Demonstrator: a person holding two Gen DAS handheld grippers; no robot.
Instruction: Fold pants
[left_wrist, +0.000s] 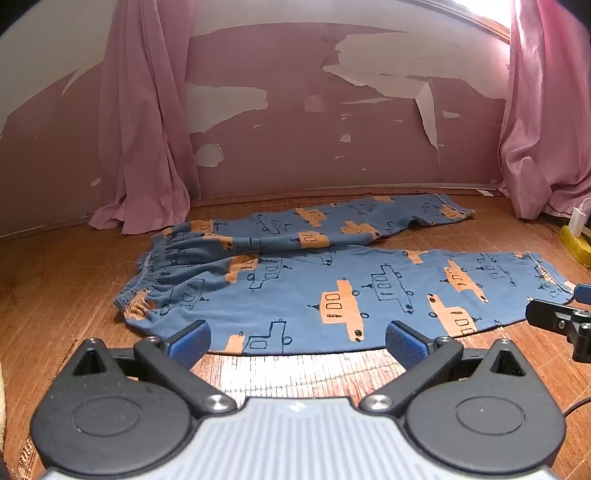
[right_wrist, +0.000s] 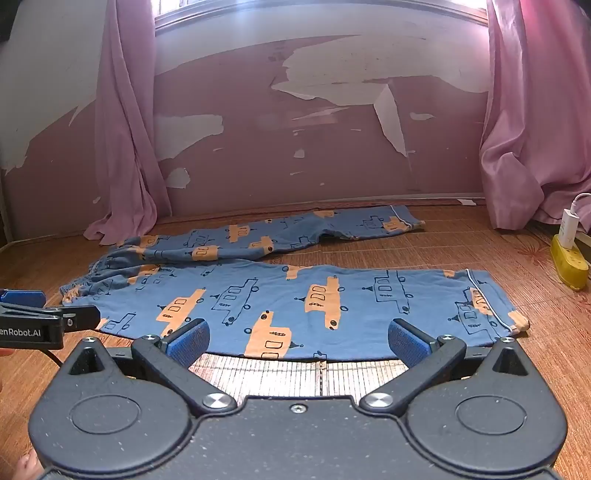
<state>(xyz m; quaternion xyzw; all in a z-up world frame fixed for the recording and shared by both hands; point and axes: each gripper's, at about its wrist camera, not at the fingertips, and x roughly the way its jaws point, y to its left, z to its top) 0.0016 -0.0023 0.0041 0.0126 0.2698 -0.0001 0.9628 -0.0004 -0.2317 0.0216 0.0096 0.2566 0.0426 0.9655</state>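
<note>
One pair of pants (left_wrist: 295, 291) lies spread flat on the woven floor mat (left_wrist: 306, 373), its long axis running left to right across both views. The gathered elastic waistband (left_wrist: 155, 273) points left; the two leg hems point right. The legs are splayed apart in a narrow V — the near leg (right_wrist: 332, 306) lies straight across just ahead of the grippers, the far leg (right_wrist: 295, 229) angles away toward the wall (left_wrist: 295, 122). The cloth is blue, printed with orange and outlined boxy vehicles.

Two hand-held grippers are in play. The left hand-held gripper (left_wrist: 297, 341) is spread wide, gripping nothing, its blue pads (left_wrist: 190, 345) poised at the near edge of the near leg, toward the waist half. The right hand-held gripper (right_wrist: 298, 339) is likewise spread wide and empty, at the same edge toward the hem half. Each shows at the border of the other's view (the left one's side carries white lettering, cut off, reading "enRobot.AI").

Two pink curtains (left_wrist: 144, 122) hang down to the floor, one each side of the peeling wall. At the right sits one yellow power strip (right_wrist: 569, 264) with a white plug (right_wrist: 567, 227) in it.
</note>
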